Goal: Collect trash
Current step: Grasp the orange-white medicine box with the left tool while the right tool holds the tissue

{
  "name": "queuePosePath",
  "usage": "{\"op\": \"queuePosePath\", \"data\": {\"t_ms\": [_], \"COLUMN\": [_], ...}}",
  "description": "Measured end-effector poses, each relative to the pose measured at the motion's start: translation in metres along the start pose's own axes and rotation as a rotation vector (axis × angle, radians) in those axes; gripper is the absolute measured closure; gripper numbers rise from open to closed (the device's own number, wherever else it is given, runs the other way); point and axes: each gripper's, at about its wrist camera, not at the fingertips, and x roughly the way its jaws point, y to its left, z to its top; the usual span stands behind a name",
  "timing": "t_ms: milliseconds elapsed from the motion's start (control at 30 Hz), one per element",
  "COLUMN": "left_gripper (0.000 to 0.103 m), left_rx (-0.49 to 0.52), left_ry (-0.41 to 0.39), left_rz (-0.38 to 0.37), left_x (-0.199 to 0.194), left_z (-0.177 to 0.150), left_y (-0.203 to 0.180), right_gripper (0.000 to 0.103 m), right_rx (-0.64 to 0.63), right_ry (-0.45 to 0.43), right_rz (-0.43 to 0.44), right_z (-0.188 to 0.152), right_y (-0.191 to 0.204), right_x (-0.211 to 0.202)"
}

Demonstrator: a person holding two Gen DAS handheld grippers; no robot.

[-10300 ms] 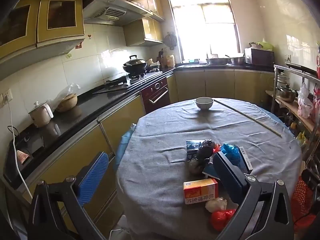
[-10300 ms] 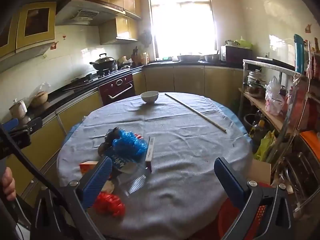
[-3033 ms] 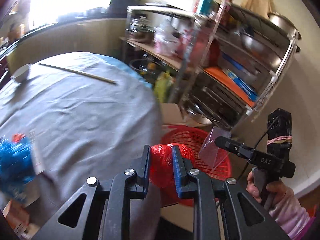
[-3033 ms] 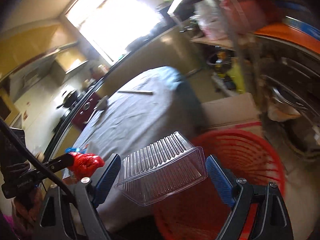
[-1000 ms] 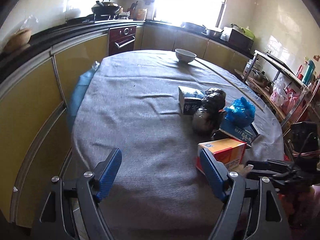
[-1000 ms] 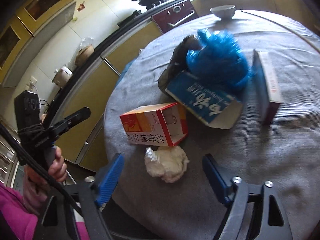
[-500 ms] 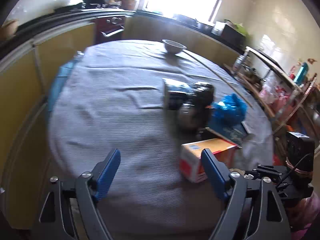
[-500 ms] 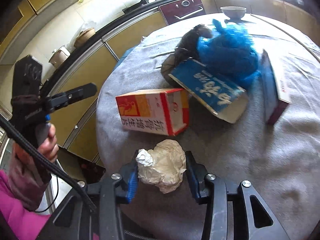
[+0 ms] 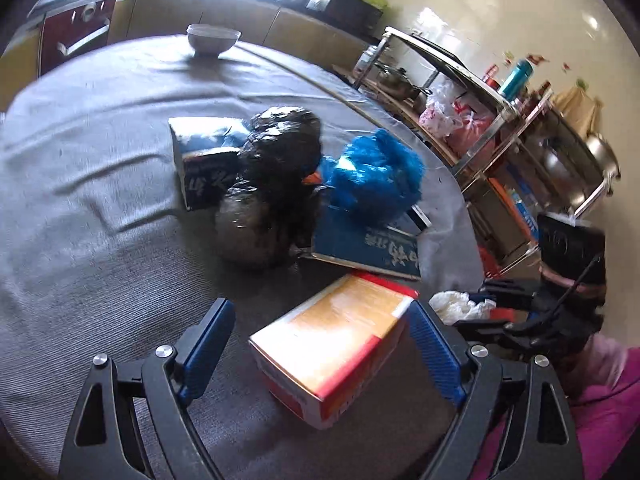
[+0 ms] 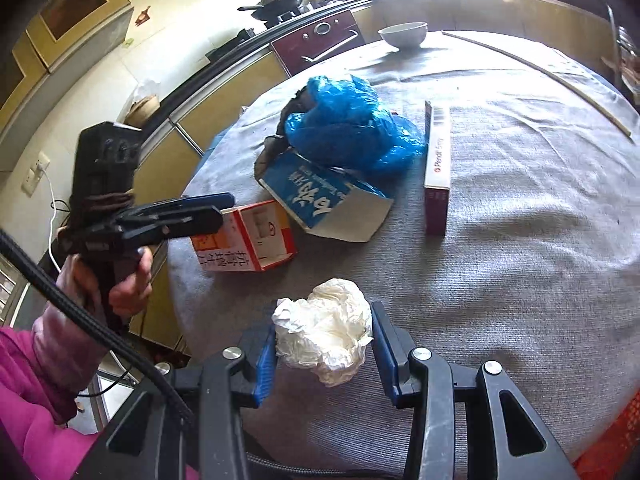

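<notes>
My right gripper (image 10: 323,320) is shut on a crumpled white paper wad (image 10: 324,332) just above the grey tablecloth (image 10: 540,240) near the front edge. The left wrist view shows the same wad (image 9: 456,304) in that gripper (image 9: 492,304). An orange-and-white carton (image 9: 332,344) lies between the fingers of my left gripper (image 9: 318,312). Its jaws are opening, with a gap at the left pad. From the right wrist, the left gripper (image 10: 216,204) hangs over the carton (image 10: 248,240).
Behind the carton lie a blue plastic bag (image 9: 372,176), black bags (image 9: 276,168), a flattened blue box (image 9: 368,244) and a dark box (image 9: 204,160). A narrow box (image 10: 438,160), a white bowl (image 10: 402,34) and a long stick (image 10: 540,68) lie farther back. A red basket (image 10: 616,440) is at lower right.
My right gripper closed on the white wad and lifted it slightly. My left gripper swung right and down until the orange carton came between its widening fingers.
</notes>
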Motion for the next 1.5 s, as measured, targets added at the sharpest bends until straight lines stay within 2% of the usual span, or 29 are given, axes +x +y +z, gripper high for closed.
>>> {"op": "queuePosePath", "data": {"t_ms": [67,233,267,333,400,567,733,933,1233,1267,1300,1500], "left_gripper": [0.014,0.017,0.018,0.029,0.033,0.032,0.031,0.027,0.027,0.029,0.037,0.046], "left_rx": [0.001,0.038,0.038,0.034,0.030,0.045,0.037,0.102,0.169,0.176,0.180,0.166], "left_ry": [0.010,0.029,0.031,0.031,0.026,0.030,0.022,0.014,-0.011,-0.019,-0.027,-0.063], "left_rz": [-0.036,-0.021,-0.018,-0.013,-0.002,0.082,0.116,0.124,0.216,0.228,0.235,0.242], "left_x": [0.002,0.003,0.001,-0.001,-0.002,-0.001,-0.004,-0.001,0.002,0.003,0.003,0.002], "left_z": [0.001,-0.014,-0.017,-0.024,-0.029,-0.042,-0.043,-0.050,-0.059,-0.060,-0.060,-0.059], "left_y": [0.001,-0.013,-0.015,-0.021,-0.028,-0.045,-0.050,-0.069,-0.078,-0.079,-0.081,-0.085], "right_gripper": [0.057,0.057,0.057,0.057,0.057,0.057,0.057,0.057,0.057,0.057,0.057,0.057], "right_rx": [0.005,0.025,0.031,0.044,0.058,0.086,0.102,0.133,0.146,0.147,0.148,0.149], "right_ry": [0.000,-0.014,-0.017,-0.024,-0.030,-0.043,-0.058,-0.078,-0.087,-0.091,-0.095,-0.118], "right_rz": [0.000,0.006,0.005,0.003,0.004,0.003,0.001,-0.003,-0.002,-0.003,-0.002,0.003], "right_z": [0.001,0.003,0.003,0.002,0.001,-0.002,-0.006,-0.011,-0.013,-0.013,-0.014,-0.015], "right_y": [-0.002,-0.009,-0.010,-0.015,-0.021,-0.030,-0.037,-0.047,-0.049,-0.050,-0.049,-0.049], "right_x": [0.001,-0.002,-0.002,-0.004,-0.007,-0.012,-0.018,-0.025,-0.026,-0.027,-0.027,-0.033]}}
